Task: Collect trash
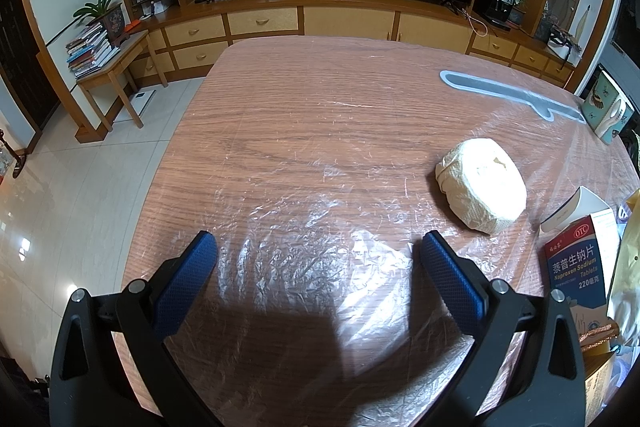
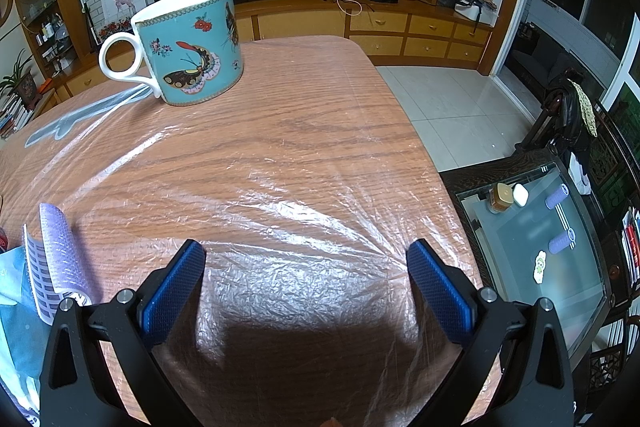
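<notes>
Collection not begun, by my read. Left gripper (image 1: 318, 251) and right gripper (image 2: 306, 259) both gape, holding nothing. Paper wad (image 1: 482, 185) sits ahead-right of left gripper on the table (image 1: 304, 115); medicine box (image 1: 578, 267) near it, all untouched.

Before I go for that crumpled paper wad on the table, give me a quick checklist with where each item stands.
1. Left gripper open wide enough for the wad: ok, jaws spread with nothing between them.
2. Right gripper free: ok, open and holding nothing.
3. Paper wad in view and unobstructed: ok, it sits alone ahead and to the right of the left gripper.
4. Medicine box clear of the approach: ok, it stands apart from the wad, nearer the right edge.
5. Mug out of the way: ok, upright at the far side of the table.
6. Trash bin or bag located: cannot tell, none shows in either view.
</notes>
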A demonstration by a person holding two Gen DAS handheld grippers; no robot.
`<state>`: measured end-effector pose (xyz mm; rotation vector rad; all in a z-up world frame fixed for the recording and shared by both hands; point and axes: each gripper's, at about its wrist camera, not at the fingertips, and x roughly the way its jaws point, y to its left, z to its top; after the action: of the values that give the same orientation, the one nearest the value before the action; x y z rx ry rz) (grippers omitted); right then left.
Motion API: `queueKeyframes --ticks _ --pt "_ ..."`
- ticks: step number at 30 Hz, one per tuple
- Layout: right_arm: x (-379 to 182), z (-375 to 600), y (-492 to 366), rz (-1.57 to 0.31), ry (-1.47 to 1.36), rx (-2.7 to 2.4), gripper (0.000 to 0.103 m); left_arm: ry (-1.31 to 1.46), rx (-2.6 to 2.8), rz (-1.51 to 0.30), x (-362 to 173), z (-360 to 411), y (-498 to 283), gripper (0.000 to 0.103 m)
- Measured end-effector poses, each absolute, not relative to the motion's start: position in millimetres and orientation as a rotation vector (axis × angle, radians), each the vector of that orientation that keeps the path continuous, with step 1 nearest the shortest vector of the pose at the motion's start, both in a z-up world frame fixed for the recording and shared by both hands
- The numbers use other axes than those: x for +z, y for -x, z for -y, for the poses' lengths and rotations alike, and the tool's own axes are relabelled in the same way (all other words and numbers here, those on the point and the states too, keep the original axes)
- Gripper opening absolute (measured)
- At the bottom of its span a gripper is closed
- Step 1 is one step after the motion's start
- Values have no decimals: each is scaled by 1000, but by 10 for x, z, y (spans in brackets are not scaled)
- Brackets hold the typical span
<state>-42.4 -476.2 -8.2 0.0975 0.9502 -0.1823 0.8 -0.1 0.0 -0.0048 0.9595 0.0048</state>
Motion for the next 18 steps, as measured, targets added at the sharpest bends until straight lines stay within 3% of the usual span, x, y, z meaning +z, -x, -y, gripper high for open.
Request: queueKeyframes --ticks 8,11,18 --pt "-67 4778 359 -986 -110 -193 99 6 6 -965 6 -14 -28 102" --pt "130 4808 422 -952 -150 -196 99 33 -13 -998 62 -33 -48 102" --pt "880 4275 919 -818 -139 -33 99 -38 -146 -872 630 132 589 102"
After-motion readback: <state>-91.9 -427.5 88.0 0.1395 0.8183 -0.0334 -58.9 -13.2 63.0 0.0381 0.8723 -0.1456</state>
